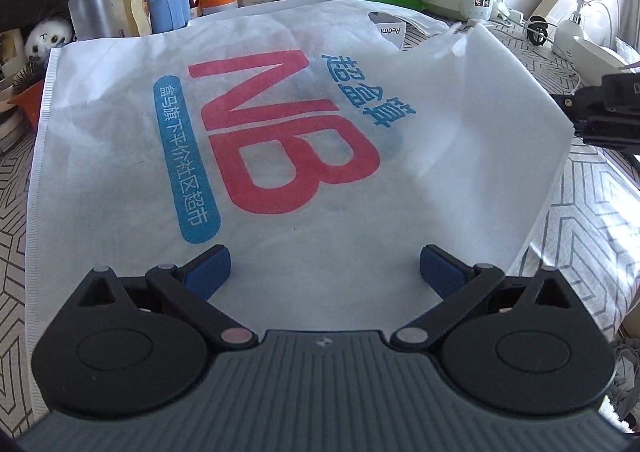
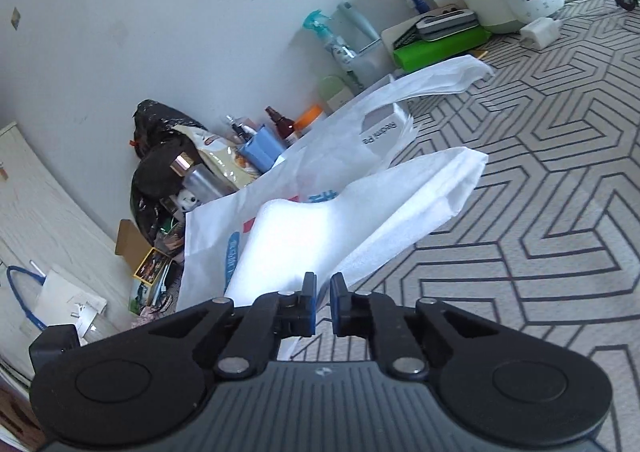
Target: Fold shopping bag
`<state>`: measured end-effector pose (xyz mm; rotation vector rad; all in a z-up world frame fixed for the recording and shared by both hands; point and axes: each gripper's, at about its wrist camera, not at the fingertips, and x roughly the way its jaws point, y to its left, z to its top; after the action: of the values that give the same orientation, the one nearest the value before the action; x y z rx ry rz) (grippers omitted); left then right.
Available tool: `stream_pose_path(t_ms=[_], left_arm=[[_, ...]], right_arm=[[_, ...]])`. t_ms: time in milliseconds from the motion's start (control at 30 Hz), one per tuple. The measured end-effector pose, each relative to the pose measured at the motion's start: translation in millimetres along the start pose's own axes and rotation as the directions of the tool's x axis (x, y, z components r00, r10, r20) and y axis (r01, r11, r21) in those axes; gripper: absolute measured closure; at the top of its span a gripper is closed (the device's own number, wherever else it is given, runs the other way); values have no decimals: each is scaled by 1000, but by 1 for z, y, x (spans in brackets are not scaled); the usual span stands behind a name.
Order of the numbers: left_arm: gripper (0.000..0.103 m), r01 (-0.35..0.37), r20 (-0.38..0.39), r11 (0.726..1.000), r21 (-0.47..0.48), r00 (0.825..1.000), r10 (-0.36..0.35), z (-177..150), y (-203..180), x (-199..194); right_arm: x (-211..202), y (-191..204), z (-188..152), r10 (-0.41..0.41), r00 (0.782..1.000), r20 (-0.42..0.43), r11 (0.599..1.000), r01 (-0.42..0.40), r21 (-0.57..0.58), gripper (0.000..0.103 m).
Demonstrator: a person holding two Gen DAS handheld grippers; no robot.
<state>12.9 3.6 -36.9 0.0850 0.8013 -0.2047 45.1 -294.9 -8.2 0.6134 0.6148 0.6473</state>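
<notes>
White non-woven shopping bag (image 1: 280,140) with red "NB" lettering, spread across centre frame on grey geometric-patterned cloth (image 1: 592,228). Left gripper (image 1: 325,272) low in frame, blue pads wide apart above fabric. Right gripper (image 2: 323,306) clamped on lifted bag edge, lower centre.

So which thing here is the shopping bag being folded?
Look at the surface with the grey zigzag-patterned cover. The shopping bag is the big white sheet spread across it, in front of the clutter along the wall. Only it bears large red letters "NB" and blue Chinese writing.
</notes>
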Motion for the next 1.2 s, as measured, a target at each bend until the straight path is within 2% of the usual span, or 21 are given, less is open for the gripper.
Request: stream_pose_path(t_ms=[200,333,400,433,500,533,567,700,767,867,967,1100,1133,1200], left_arm=[[0,3,33,1000,-7,999,-2,-2,1,1],[0,2,37,1000,-7,999,-2,-2,1,0],[0,3,43,1000,-6,999,-3,-4,1,0],[0,4,46,1000,-5,999,-4,-4,1,0],[0,7,49,1000,-4,999,-6,-4,1,0],[0,8,50,1000,-4,999,-8,-4,1,0],[0,9,50,1000,-3,999,-9,-4,2,0],[0,14,51,1000,2,999,-15,-4,3,1],[0,16,51,1000,3,999,-16,-4,3,1],[0,19,52,1000,5,998,-20,-5,5,0],[0,23,54,1000,7,998,-24,-6,7,0],[0,24,54,1000,9,998,-24,-5,7,0],[0,24,53,1000,8,998,-24,-4,7,0],[0,22,48,1000,3,999,-22,-3,7,0]], right_arm=[[26,42,11,126,990,-69,990,-130,-58,97],[42,58,3,104,984,-141,985,-122,-124,97],[44,55,-4,52,988,-146,991,-69,-116,92],[42,52,-8,31,990,-135,993,-46,-109,86],[35,43,-16,38,990,-132,995,-50,-89,66],[31,37,-20,57,989,-134,997,-64,-52,48],[28,30,-22,75,988,-134,997,-78,-17,45],[23,15,-24,134,984,-114,988,-123,96,45],[26,9,-18,148,985,-92,981,-134,143,37],[31,-3,-9,159,987,-40,962,-146,232,31],[34,-20,-2,161,986,34,919,-163,359,29],[39,-30,0,161,985,57,895,-170,412,28],[42,-31,1,154,987,49,895,-160,417,30],[48,-27,1,132,990,47,911,-140,387,48]])
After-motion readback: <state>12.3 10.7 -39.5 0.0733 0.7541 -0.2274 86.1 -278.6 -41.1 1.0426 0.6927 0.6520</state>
